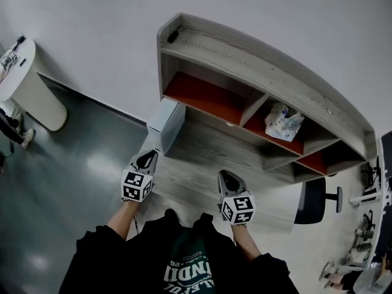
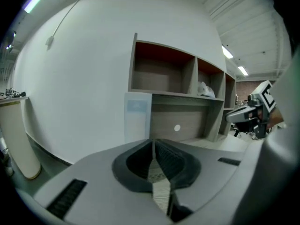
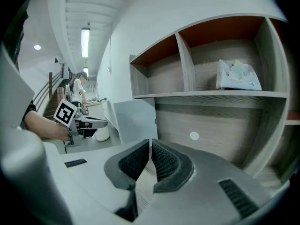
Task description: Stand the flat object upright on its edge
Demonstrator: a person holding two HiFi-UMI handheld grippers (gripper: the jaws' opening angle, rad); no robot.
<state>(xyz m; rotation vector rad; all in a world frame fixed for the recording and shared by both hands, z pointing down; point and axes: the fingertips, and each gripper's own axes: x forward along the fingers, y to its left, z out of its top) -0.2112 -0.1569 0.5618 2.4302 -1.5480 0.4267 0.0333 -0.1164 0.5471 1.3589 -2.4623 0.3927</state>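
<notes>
The flat object, a pale blue-white box [image 1: 165, 122], stands upright on its edge at the left end of the wooden desk [image 1: 202, 158], beside the shelf unit's side wall. It also shows as a tall panel [image 2: 137, 117] in the left gripper view and as the same panel [image 3: 133, 121] in the right gripper view. My left gripper [image 1: 147, 158] is over the desk's front left, short of the box, with its jaws shut on nothing [image 2: 153, 146]. My right gripper [image 1: 228, 177] hovers over the desk's front middle, also shut and empty [image 3: 150, 146].
A wooden shelf unit [image 1: 257, 66] with red-backed compartments runs along the desk's back. A crumpled plastic bag [image 1: 283, 121] lies in one compartment. A small dark object [image 1: 173, 35] sits on the shelf top. A white round stand [image 1: 30, 84] is at far left, an office chair [image 1: 315, 201] at right.
</notes>
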